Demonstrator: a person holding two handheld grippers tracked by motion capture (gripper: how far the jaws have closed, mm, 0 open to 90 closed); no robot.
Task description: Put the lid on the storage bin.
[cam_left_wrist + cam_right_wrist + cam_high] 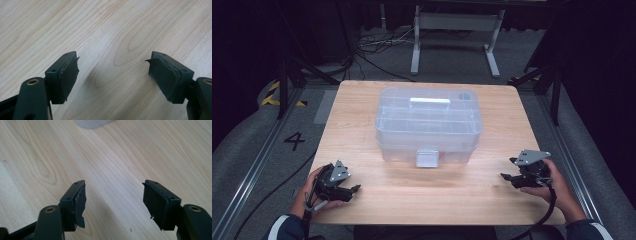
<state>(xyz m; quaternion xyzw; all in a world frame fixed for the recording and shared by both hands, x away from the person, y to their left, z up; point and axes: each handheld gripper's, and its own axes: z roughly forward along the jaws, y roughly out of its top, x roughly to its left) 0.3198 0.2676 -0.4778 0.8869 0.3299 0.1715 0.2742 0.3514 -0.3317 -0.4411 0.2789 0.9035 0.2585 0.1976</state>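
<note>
While both hands are hanging low over the near edge of the table, neither tool is carrying anything. The left gripper is sitting with its jaws spread wide, nothing but bare wood showing between them in the left gripper view, and the right gripper is looking the same: jaws well apart, empty, pointing in toward the middle.

The thing they're presumably going for is the clear plastic box, which is sitting closed in the middle of the table, well apart from both grippers. Its white handle is lying flat on the lid and a white latch is facing the person on the front wall.

What I'd be worrying about: that box is looking light and smooth, so if one gripper is pushing on the latch while the other isn't bracing it, the whole thing is probably sliding away across the wood. The rubber pads are also looking ragged at the edges, so I'm guessing grip on slick plastic is iffy.

Nothing is really standing in the way, since the wood between the grippers and the box is bare. Beyond the table, cables are trailing on the floor by a white frame.
</note>
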